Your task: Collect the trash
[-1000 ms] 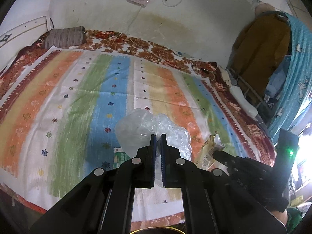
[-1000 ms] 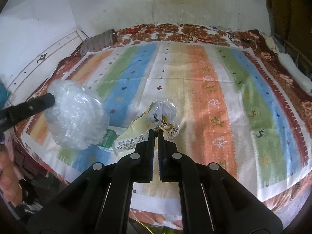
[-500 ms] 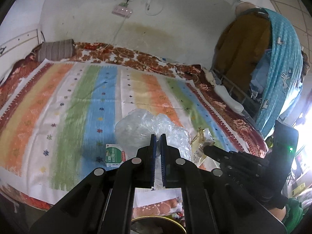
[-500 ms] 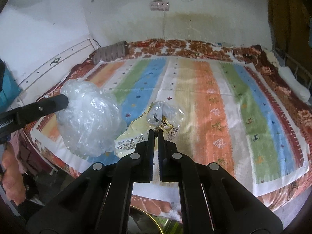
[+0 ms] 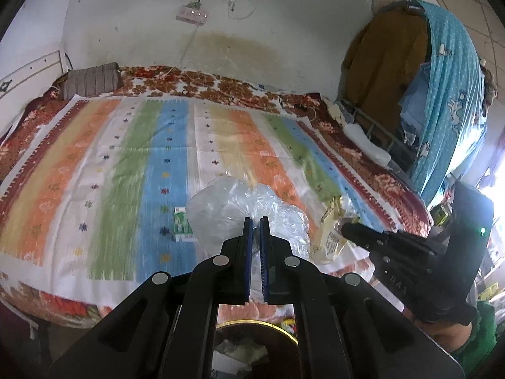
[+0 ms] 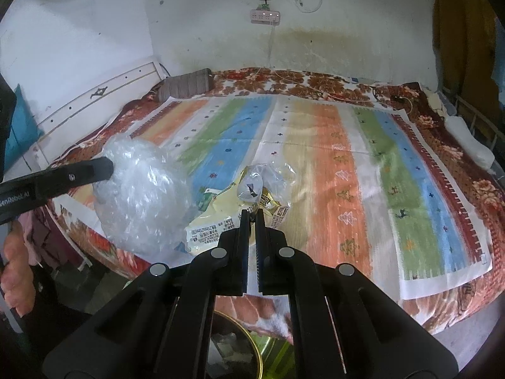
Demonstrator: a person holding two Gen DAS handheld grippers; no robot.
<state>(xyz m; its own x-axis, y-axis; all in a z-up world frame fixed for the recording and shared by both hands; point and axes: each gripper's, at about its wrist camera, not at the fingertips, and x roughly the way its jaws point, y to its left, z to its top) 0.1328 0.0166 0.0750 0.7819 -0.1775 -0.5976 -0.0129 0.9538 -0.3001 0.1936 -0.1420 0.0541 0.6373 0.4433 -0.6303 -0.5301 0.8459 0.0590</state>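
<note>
My left gripper [image 5: 255,219] is shut on a crumpled clear plastic bag [image 5: 233,214] and holds it in the air over the bed's front edge; the bag also shows in the right wrist view [image 6: 142,199]. My right gripper [image 6: 251,213] is shut on a yellow snack wrapper with clear plastic [image 6: 233,211], also lifted; it shows in the left wrist view [image 5: 331,230]. A small green and white packet [image 5: 181,224] lies on the striped bedspread [image 5: 126,158]. A trash bin with a gold rim [image 5: 255,347] stands below both grippers, with some trash inside.
A striped pillow [image 5: 90,83] lies at the bed's far left. Clothes and a blue cloth [image 5: 448,101] hang at the right. A power strip [image 6: 265,15] and cables hang on the back wall.
Both grippers have pulled back from the bed toward its front edge with their trash. The bin has come into view beneath them.
</note>
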